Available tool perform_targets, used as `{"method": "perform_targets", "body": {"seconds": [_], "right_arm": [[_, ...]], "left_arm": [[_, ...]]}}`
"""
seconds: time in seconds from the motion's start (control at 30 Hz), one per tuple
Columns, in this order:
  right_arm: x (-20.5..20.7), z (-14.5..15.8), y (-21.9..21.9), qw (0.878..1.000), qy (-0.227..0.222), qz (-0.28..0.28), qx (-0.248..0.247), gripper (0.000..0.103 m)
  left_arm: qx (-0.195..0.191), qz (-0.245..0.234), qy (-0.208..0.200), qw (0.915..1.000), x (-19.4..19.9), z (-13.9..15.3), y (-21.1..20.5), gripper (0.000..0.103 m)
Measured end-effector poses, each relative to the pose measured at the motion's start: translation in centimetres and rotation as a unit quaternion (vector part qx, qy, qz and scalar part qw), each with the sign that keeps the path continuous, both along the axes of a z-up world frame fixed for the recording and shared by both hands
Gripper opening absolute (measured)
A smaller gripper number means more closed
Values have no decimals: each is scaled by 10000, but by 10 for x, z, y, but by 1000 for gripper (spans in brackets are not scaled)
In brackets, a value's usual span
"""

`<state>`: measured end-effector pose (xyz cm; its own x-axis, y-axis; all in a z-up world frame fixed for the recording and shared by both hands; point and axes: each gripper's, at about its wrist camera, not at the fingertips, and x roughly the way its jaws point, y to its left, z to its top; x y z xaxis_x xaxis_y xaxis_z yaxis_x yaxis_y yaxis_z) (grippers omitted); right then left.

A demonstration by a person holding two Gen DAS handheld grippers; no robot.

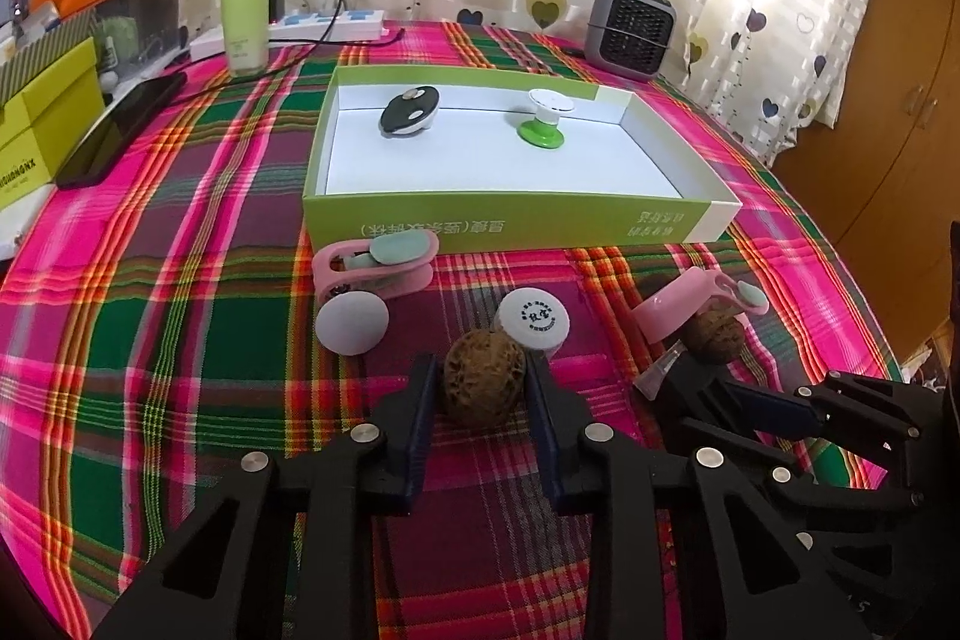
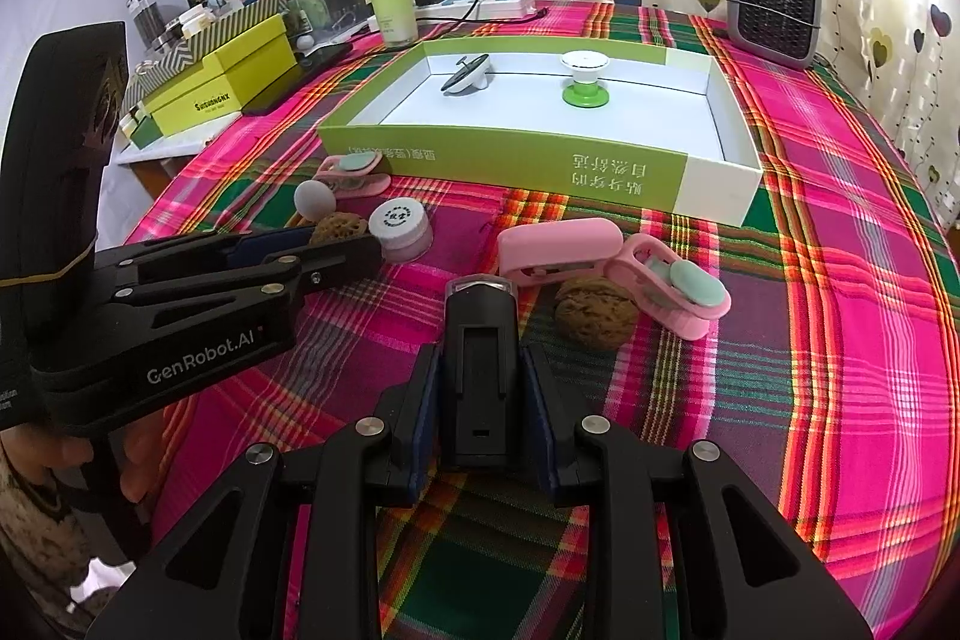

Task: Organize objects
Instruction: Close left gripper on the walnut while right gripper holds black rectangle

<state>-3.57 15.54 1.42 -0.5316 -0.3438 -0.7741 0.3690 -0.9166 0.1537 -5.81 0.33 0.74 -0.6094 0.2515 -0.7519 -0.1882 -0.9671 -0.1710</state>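
Observation:
My left gripper (image 1: 483, 385) is shut on a brown walnut (image 1: 485, 377) resting on the plaid cloth; it shows from the side in the right wrist view (image 2: 345, 253). My right gripper (image 2: 480, 376) is shut on a black clip-like device (image 2: 480, 340) with a clear tip. A second walnut (image 2: 594, 313) lies just right of it, between pink clips (image 2: 561, 247) (image 2: 675, 292). A white jar (image 1: 534, 323), a grey ball (image 1: 351, 322) and another pink clip (image 1: 375, 265) lie before the green box (image 1: 510, 220), which holds a black-white knob (image 1: 409, 112) and a green-white knob (image 1: 543, 118).
A grey mini heater (image 1: 630, 28) stands at the back right. A green bottle (image 1: 243, 4), a power strip (image 1: 330, 25) with cable, a dark phone (image 1: 123, 127) and yellow-green boxes (image 1: 42, 124) sit at the back left. A wooden cabinet (image 1: 888, 100) is at the right.

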Motion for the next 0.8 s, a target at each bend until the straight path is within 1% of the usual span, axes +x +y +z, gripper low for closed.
{"method": "perform_targets", "body": {"seconds": [0.8], "right_arm": [[1, 2, 1, 10000, 27, -26, 14, 28]], "left_arm": [[30, -17, 13, 10000, 5, 1, -2, 27]]}}
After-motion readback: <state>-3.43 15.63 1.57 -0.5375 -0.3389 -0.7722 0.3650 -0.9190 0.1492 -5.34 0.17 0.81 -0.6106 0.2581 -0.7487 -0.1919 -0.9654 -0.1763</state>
